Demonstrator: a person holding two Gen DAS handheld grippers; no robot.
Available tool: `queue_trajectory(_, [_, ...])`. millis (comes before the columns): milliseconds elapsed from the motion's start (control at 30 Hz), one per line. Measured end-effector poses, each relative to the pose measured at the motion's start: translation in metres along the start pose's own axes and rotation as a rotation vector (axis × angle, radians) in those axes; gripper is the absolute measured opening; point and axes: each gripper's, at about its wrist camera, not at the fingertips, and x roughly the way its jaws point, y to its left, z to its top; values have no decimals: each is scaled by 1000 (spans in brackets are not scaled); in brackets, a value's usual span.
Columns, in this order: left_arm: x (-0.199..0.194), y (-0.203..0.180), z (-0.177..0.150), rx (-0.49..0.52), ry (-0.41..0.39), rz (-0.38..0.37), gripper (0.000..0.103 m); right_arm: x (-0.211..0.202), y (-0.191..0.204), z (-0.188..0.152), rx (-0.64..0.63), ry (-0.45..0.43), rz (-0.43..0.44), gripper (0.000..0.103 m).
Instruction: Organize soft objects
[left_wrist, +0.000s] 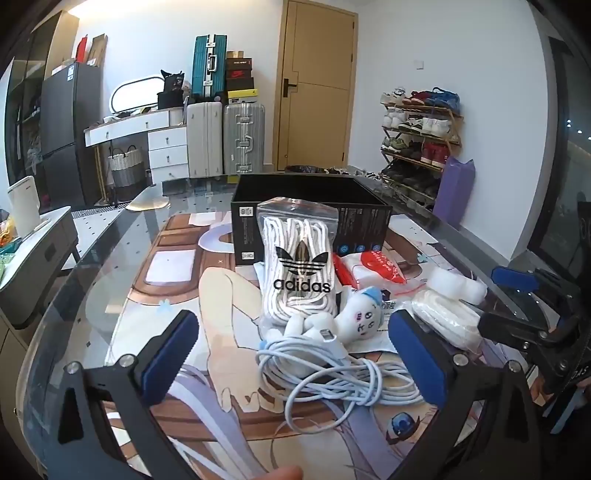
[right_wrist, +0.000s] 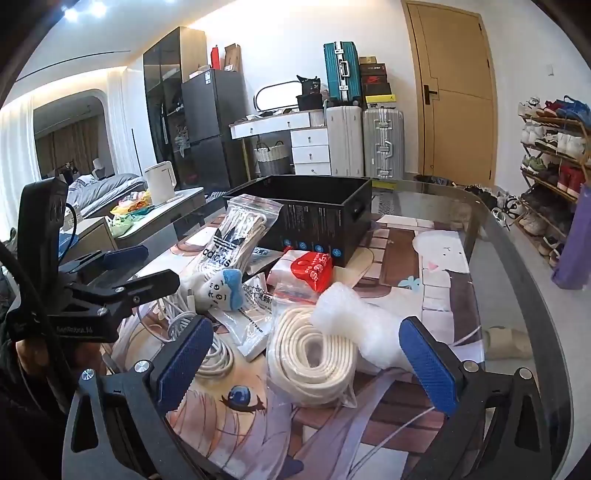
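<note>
Jaws spread on both: left gripper (left_wrist: 291, 363) straddles the tangled white cable (left_wrist: 332, 373), right gripper (right_wrist: 306, 360) the bagged cord coil (right_wrist: 314, 354). Loose loops (nothing binds them) could snag the plush doll (left_wrist: 354, 317) en route to the black box (left_wrist: 310, 206) across the counter (right_wrist: 498, 266).

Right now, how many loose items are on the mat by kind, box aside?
Bagged cords: 2, adidas bag, cream coil
Loose cable: 1
Plush doll: 1
Red-and-white packet: 1
Foam wrap: 1
Total: 6
</note>
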Motion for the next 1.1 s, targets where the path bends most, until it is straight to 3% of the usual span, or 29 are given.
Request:
queue_trajectory(400, [2,9,1,-50,-3,11,103,-2,0,-2,3,6,-1,102])
queue_trajectory(1100, [0,8,1,-45,-9,15,103,-5,0,-2,1,7,11,102])
